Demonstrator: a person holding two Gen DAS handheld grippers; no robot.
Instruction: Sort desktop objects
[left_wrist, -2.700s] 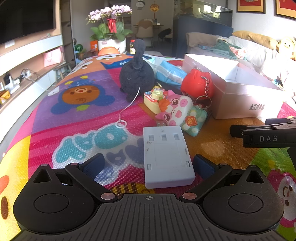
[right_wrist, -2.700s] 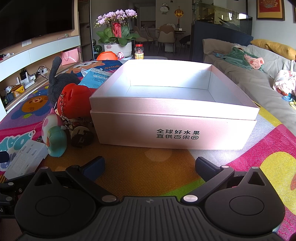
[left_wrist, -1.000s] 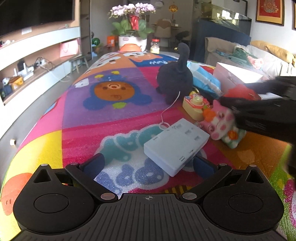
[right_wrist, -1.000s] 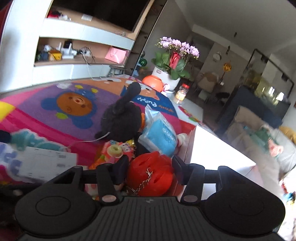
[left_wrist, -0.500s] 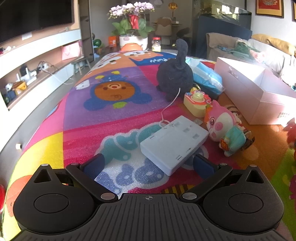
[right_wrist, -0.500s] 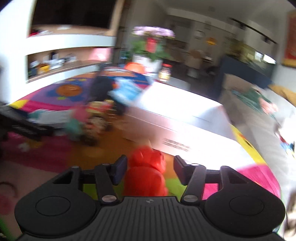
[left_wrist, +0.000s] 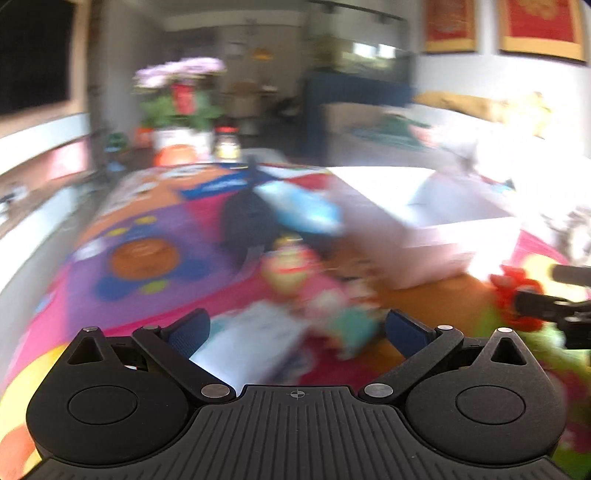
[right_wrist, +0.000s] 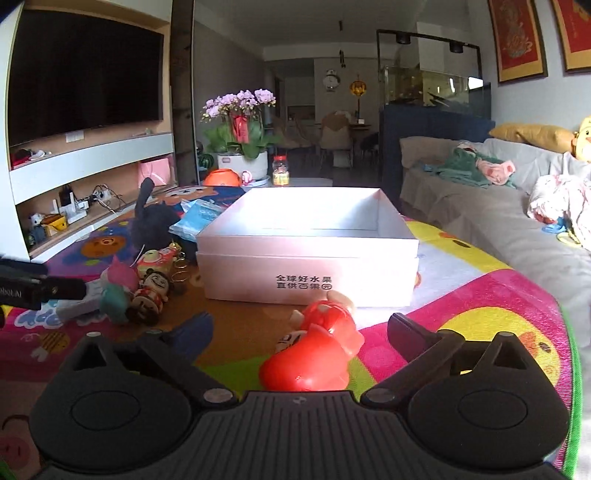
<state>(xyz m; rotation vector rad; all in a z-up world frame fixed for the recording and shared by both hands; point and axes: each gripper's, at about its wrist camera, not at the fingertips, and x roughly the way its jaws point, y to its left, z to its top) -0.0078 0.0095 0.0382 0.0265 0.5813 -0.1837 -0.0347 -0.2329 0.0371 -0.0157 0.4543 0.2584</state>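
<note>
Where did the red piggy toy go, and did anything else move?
The right tool lifted the red piggy toy from the pile beside the white box, carried it round to the mat in front of the box and let go. The left tool is open as before. The box is unmoved.

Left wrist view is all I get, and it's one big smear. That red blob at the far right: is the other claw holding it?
Observer: No. The red toy lies on the mat between the open fingers of the right gripper, and neither finger touches it.
Operator: Is it inside that pale box?
Observer: No, it lies just in front of the white box, on the side with black printed characters.
Operator: Anything else I can't make out?
Observer: A small black-haired doll lies beside the pink-and-teal plush, left of the box.
</note>
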